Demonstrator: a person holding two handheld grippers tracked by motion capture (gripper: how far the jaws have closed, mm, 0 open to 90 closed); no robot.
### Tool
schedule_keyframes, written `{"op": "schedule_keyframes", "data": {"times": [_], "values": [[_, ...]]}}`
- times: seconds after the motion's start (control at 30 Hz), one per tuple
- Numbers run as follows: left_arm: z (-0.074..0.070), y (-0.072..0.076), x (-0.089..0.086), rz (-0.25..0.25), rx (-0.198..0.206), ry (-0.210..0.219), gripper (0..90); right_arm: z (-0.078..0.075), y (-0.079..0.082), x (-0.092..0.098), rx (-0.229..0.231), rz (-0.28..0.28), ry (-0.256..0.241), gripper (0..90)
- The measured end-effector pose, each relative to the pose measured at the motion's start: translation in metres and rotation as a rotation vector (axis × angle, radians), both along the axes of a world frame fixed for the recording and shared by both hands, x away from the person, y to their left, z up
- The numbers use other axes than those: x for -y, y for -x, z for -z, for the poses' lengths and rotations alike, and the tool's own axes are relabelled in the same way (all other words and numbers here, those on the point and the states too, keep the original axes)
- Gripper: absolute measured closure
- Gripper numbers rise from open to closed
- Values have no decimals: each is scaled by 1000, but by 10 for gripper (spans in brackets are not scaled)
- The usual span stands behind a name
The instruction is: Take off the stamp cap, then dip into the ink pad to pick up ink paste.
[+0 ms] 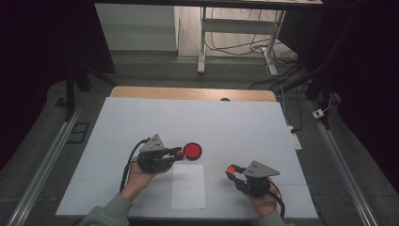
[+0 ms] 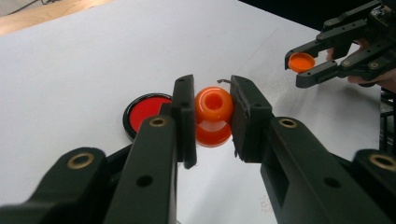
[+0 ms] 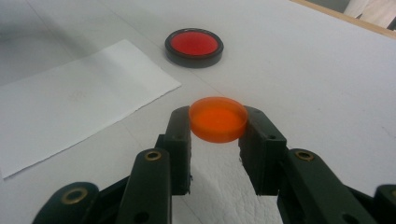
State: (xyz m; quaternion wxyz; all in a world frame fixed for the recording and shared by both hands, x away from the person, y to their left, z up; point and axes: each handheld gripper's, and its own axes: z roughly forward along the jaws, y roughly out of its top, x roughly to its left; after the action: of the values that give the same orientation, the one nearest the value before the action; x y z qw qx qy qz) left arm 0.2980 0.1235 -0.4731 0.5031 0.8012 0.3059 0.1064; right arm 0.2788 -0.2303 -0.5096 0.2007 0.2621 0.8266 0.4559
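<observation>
Just beside the red dish (image 1: 192, 150), on its near-left side, the left claw (image 1: 178, 152) pinches an orange bottle (image 2: 213, 116). Well to the dish's near right, the right claw (image 1: 230, 169) pinches an orange cap (image 3: 218, 118) above the tabletop (image 1: 235, 122).

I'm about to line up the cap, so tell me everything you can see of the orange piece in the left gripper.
The orange piece looks like glossy, slightly see-through plastic: a rounded top with an open round mouth, a narrower waist, then a wider base. It is clamped at the sides between the left gripper fingers, mouth facing the camera. It sits beside the red disc; whether it touches the table is unclear.
</observation>
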Motion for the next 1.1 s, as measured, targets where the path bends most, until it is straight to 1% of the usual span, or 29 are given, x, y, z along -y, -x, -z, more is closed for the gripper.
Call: {"op": "schedule_keyframes", "data": {"times": [0.07, 0.33, 0.37, 0.43, 0.5, 0.63, 0.73, 0.83, 1.0, 1.1], "values": [[-1, -2, 0, -4, 2, -5, 721, 0, 0, 0, -3, -2, 4, 647], [-6, -8, 2, -5, 8, -1, 722, 1, -1, -1, -7, 6, 12, 648], [-6, -9, 3, -5, 8, 0, 721, 2, -1, -1, -6, 3, 4, 648], [-7, -11, 3, -4, 8, 0, 721, 2, -1, -1, -5, 2, 1, 648], [-7, -14, 4, -7, 6, 0, 721, 1, -1, 0, -3, 8, 15, 647], [-6, -21, 6, -8, 2, -3, 721, 2, -1, 0, -5, 8, 5, 648], [-5, -26, 8, -5, -3, -16, 721, 1, -1, 1, -5, 8, 5, 647], [-5, -30, 10, -6, -10, -16, 721, 1, -1, 1, -5, 10, 5, 648], [-4, -36, 12, -4, -15, -28, 721, 1, -1, 2, -2, 14, 9, 648], [-3, -39, 14, -6, -15, -44, 720, 1, -2, 2, 0, 16, 10, 648]]}}
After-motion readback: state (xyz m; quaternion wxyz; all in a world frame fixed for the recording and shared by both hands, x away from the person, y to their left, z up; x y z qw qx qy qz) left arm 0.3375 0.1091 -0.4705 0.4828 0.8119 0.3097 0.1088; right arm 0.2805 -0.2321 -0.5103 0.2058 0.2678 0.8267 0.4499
